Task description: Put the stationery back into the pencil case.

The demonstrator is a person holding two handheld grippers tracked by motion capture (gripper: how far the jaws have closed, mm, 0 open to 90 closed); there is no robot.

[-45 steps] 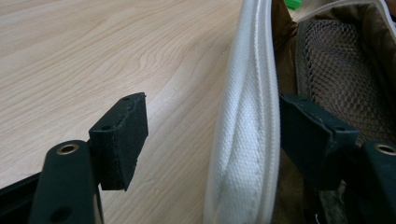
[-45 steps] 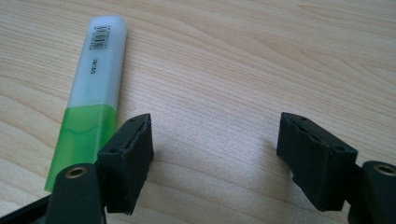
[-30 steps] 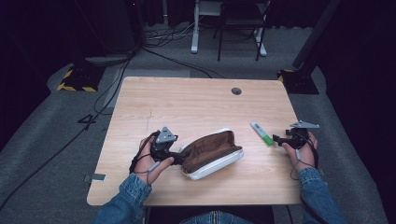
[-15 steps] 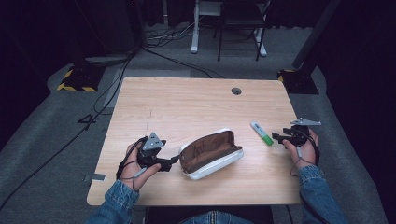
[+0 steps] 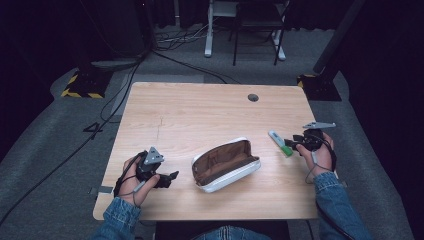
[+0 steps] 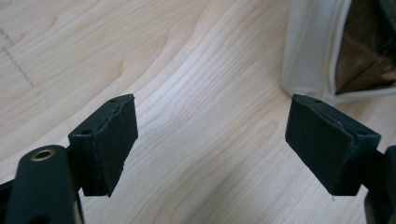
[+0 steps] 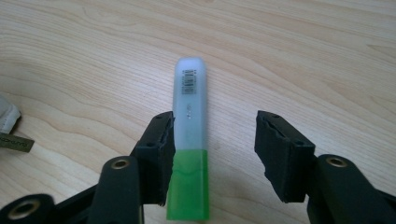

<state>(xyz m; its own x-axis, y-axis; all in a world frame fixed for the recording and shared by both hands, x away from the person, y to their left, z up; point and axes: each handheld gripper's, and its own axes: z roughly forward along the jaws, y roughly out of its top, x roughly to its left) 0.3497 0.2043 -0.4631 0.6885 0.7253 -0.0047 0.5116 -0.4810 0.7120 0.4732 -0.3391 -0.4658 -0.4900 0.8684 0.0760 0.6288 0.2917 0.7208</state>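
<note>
High view: your right gripper (image 5: pixel 291 143) reaches the marker (image 5: pixel 279 142) lying right of the open pouch (image 5: pixel 226 164); your left gripper (image 5: pixel 169 178) waits beside the pouch. Left gripper view: jaws wide, holding nothing, pouch (image 6: pixel 312 51) just ahead. Right gripper view: jaws have just been closing around the marker (image 7: pixel 189 116), one pad touching, the other apart. You are at the grasp; finish closing, then lift towards the pouch.

Light wooden table (image 5: pixel 210 107) on grey carpet (image 5: pixel 60 165), dark room beyond.
</note>
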